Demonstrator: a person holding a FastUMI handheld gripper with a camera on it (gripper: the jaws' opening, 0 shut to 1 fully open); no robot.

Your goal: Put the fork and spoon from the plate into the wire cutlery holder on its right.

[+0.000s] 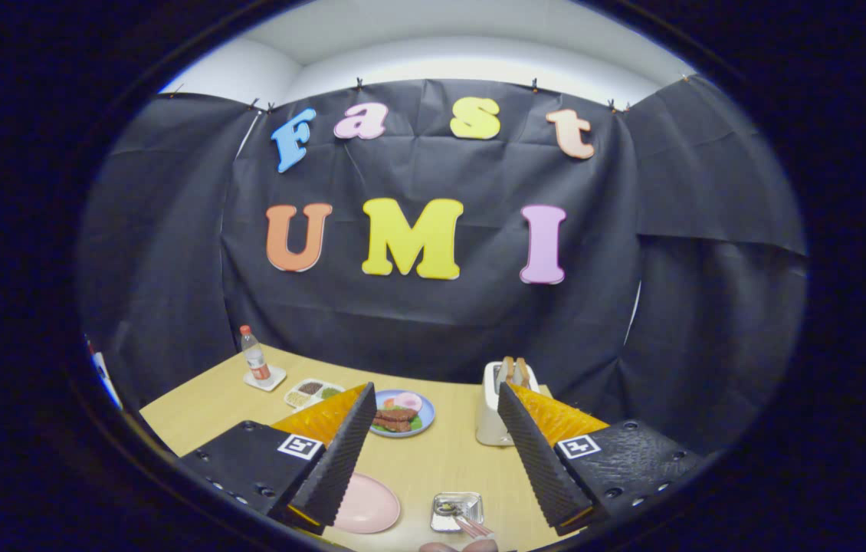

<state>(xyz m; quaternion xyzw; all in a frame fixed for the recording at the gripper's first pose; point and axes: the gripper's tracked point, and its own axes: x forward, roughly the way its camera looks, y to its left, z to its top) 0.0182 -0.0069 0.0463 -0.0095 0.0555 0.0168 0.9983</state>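
My gripper (435, 389) is open and held high above the wooden table (433, 460), with nothing between its fingers. Low between the fingers lies a pink plate (368, 506), its left part hidden behind the left finger (341, 452). The part of the plate that shows is bare. Just right of the plate stands a small silvery metal cutlery holder (454, 507). A thin pinkish-handled piece of cutlery (473, 526) leans at its near right corner; I cannot tell if it is the fork or the spoon. A person's fingertips (460, 547) show just before it.
Beyond the fingertips sit a blue plate of food (401, 412) and a white toaster (496, 406) with bread in it. Farther left are a white compartment tray (312, 392) and a water bottle (254, 356) on a coaster. Black cloth walls close the table's far side.
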